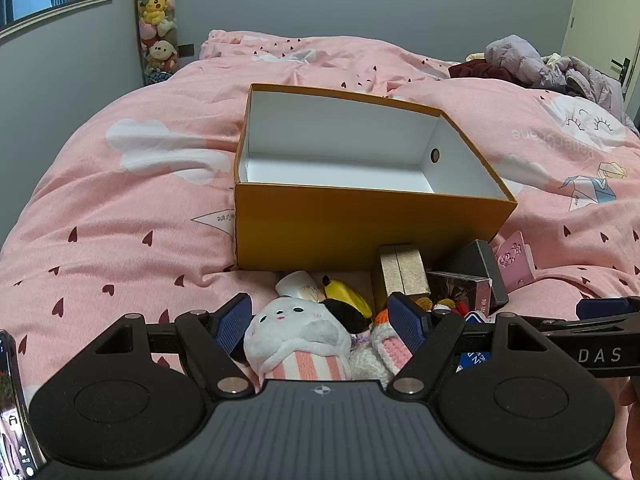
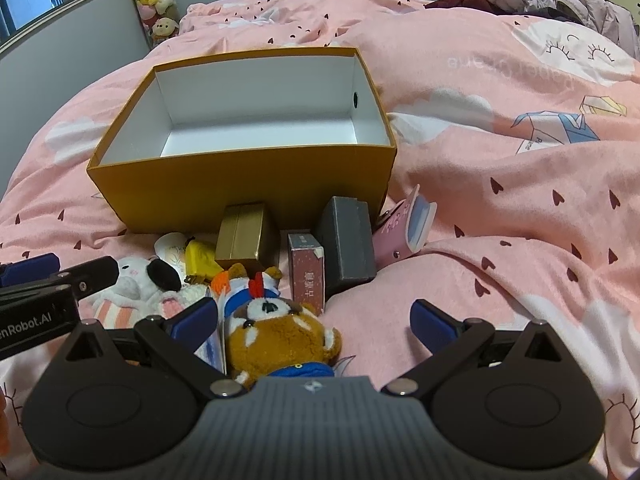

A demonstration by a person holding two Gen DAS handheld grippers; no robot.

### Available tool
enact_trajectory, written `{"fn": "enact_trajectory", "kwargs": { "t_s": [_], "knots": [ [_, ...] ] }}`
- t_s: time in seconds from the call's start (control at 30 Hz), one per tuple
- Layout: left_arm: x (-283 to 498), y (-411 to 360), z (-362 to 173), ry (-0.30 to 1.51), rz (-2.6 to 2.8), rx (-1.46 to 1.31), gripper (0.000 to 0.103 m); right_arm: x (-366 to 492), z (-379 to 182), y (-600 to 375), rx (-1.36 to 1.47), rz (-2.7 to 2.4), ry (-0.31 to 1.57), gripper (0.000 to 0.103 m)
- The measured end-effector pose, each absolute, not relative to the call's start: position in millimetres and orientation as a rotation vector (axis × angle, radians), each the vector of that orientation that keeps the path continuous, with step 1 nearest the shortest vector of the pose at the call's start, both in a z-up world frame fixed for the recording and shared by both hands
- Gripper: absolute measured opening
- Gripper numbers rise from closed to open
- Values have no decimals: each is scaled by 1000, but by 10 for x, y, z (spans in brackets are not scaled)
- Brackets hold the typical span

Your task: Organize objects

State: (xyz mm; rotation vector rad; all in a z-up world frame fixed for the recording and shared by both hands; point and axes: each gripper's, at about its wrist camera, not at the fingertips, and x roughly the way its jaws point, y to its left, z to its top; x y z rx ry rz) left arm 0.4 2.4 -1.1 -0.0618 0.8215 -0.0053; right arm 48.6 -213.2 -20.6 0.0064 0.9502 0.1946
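An open orange box [image 1: 360, 232] with a bare white inside stands on the pink bed; it also shows in the right wrist view [image 2: 224, 196]. In front of it lies a pile of small things. My left gripper [image 1: 324, 320] is open, its pads either side of a white plush [image 1: 296, 340], not closed on it. My right gripper [image 2: 316, 320] is open around a brown plush [image 2: 280, 336], which lies nearer the left pad. A gold box [image 2: 244, 236], a dark grey box [image 2: 348, 240], a pink carton [image 2: 306, 276] and a yellow toy [image 1: 346, 294] lie in the pile.
A pink card case [image 2: 404, 224] leans at the box's right corner. The pink duvet [image 1: 120, 200] is soft and rumpled. Clothes [image 1: 540, 64] are heaped at the far right. A tube of plush toys [image 1: 156, 20] stands at the wall. A phone [image 1: 12, 400] is at the left edge.
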Motion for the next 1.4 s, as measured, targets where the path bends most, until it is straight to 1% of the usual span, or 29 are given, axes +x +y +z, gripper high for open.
{"fn": "enact_trajectory", "kwargs": {
  "t_s": [0.7,0.77,0.8,0.87,0.93,1.0,1.07,1.13,1.17,1.23,1.27,1.4],
  "knots": [
    [-10,56,12,815,-17,-93,87,488,-219,-2129,16,200,964,102],
    [-21,69,32,804,-41,-118,81,482,-214,-2138,20,204,961,102],
    [-26,71,41,797,-50,-126,80,479,-211,-2140,22,207,958,102],
    [-30,46,58,791,-57,-117,70,467,-203,-2150,26,216,951,102],
    [-36,2,69,790,-75,-90,66,448,-190,-2151,25,228,939,102],
    [-52,-37,80,791,-111,-74,65,427,-176,-2154,18,250,924,99],
    [-56,-74,90,799,-158,-73,63,406,-169,-2153,7,261,917,82],
    [-40,-104,80,829,-205,-94,61,405,-184,-2152,-6,277,931,71],
    [-33,-114,61,848,-230,-106,55,400,-191,-2155,-6,283,934,69],
    [-23,-149,26,877,-271,-115,46,393,-200,-2168,-6,307,943,67],
    [-21,-177,-2,896,-286,-105,45,393,-204,-2179,-7,321,950,65],
    [4,-292,-141,978,-331,-65,45,381,-231,-2260,7,377,997,64]
  ]
}}
